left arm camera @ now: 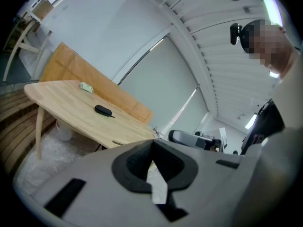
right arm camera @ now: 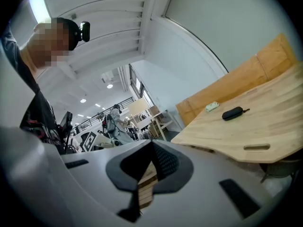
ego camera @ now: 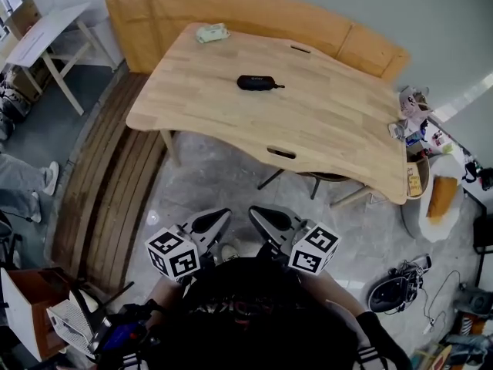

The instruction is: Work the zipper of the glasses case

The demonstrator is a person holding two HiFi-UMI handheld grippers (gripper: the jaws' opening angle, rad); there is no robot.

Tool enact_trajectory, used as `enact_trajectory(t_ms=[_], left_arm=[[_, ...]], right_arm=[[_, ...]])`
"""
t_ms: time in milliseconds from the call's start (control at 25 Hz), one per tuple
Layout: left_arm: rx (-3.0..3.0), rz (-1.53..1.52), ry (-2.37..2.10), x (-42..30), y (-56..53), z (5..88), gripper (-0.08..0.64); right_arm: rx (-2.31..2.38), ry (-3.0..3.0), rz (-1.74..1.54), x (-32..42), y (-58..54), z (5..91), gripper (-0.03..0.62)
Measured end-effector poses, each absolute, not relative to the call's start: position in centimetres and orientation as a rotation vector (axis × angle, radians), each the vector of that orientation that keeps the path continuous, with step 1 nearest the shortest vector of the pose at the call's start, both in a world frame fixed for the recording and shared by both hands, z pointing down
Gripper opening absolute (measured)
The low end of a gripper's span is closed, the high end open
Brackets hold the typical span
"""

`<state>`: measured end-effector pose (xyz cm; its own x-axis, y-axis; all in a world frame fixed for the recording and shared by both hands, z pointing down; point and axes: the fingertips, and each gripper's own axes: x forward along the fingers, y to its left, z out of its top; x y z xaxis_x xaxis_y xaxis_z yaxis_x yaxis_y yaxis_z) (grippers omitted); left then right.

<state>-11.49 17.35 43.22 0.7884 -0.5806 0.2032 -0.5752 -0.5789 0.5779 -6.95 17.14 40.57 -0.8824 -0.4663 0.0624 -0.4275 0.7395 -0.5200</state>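
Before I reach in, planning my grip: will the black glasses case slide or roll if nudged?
The glasses case lies flat and low, so it probably won't roll. On the smooth wooden table it may well slide. Its small size suggests it's light.

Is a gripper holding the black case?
No, the glasses case lies alone on the table, far from the left gripper and right gripper.
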Motion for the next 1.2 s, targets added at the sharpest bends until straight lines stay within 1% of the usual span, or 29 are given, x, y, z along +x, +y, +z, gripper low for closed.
enact_trajectory(t_ms=[360,680,1200], left_arm=[[2.303,-0.012,-0.943,-10.9,13.9,43.1,0.011],[2.278,-0.039,-1.015,-7.7,8.3,42.4,0.011],[2.217,0.005,-1.132,-4.6,0.1,43.9,0.011]], right_arm=[[-0.686,2.848,-0.868,-5.2,12.6,40.8,0.015],[-0.620,2.898,-0.891,-2.0,6.1,40.9,0.015],[-0.609,2.981,-0.946,1.6,-5.0,44.2,0.015]])
